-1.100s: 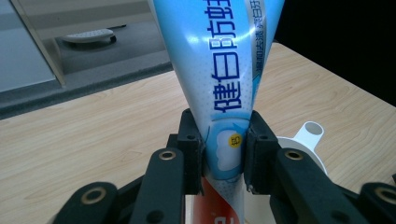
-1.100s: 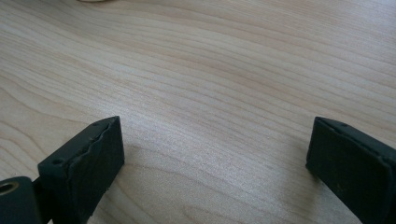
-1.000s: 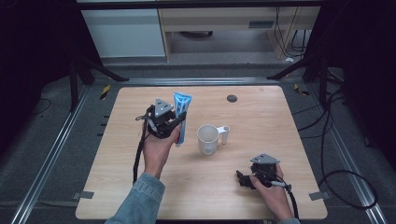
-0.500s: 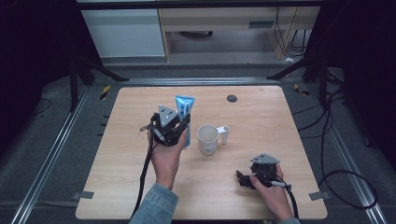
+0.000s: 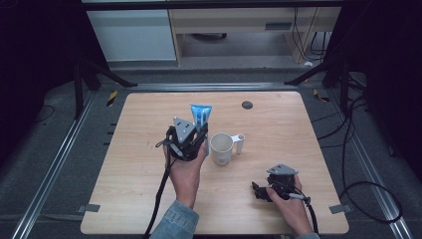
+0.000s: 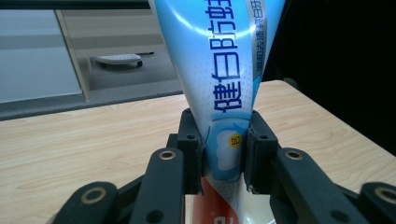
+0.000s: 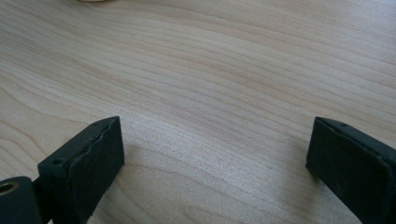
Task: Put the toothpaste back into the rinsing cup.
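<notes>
Gripping a blue and white toothpaste tube (image 5: 201, 115), the left gripper (image 5: 195, 141) has slid rightwards across the table (image 5: 124, 169) since a second ago, and now sits just left of the white mug (image 5: 221, 148), nearer to it than before; the tube stands upright, its flat crimped end uppermost, rising above the gripper's grey plate; in the left gripper view the two black pads (image 6: 190, 147) press on either side of the tube (image 6: 219, 70) low down, near a small yellow dot, with blue printed characters running up its face; the person's left hand (image 5: 186, 172) wraps the gripper from behind, the forearm in a denim sleeve (image 5: 174, 224) reaching up from the table's near edge, wrist roughly straight; the mug stands upright near the table's centre, and a small white object (image 5: 240, 143) rests just right of it, too small to identify; further right, the right gripper (image 5: 256, 189) has stayed in place near the front right corner; the right hand (image 5: 288, 204) holds it low over the wood, pointing left; in the right gripper view its jaws are spread wide apart with bare wood between them.
</notes>
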### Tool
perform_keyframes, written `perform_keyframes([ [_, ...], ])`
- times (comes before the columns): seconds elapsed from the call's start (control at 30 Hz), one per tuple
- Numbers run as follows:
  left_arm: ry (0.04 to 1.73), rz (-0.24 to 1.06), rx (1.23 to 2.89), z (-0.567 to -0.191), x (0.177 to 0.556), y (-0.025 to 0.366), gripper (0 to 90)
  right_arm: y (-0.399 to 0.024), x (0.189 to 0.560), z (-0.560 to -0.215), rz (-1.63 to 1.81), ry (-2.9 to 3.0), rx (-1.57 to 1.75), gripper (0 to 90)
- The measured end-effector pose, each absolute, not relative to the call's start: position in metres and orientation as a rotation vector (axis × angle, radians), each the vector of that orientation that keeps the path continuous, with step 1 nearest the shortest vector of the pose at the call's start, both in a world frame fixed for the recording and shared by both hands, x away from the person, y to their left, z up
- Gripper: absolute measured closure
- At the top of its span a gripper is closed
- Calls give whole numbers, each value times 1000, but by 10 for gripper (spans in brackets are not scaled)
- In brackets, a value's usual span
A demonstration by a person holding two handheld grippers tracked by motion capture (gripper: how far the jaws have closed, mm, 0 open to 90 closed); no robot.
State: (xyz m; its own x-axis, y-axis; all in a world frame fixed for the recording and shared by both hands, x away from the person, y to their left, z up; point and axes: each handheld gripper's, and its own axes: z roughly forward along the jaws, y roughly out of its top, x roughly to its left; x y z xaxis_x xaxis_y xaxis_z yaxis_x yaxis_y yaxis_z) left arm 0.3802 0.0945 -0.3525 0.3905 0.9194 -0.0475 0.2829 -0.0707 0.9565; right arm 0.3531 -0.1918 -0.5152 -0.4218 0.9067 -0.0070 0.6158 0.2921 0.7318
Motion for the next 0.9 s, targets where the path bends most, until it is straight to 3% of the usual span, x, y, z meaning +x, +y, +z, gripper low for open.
perform_keyframes([
  [0.9, 1015, 773, 1562, -342, 386, 60, 717, -192, 354, -515, 929, 2149, 1353, 42],
])
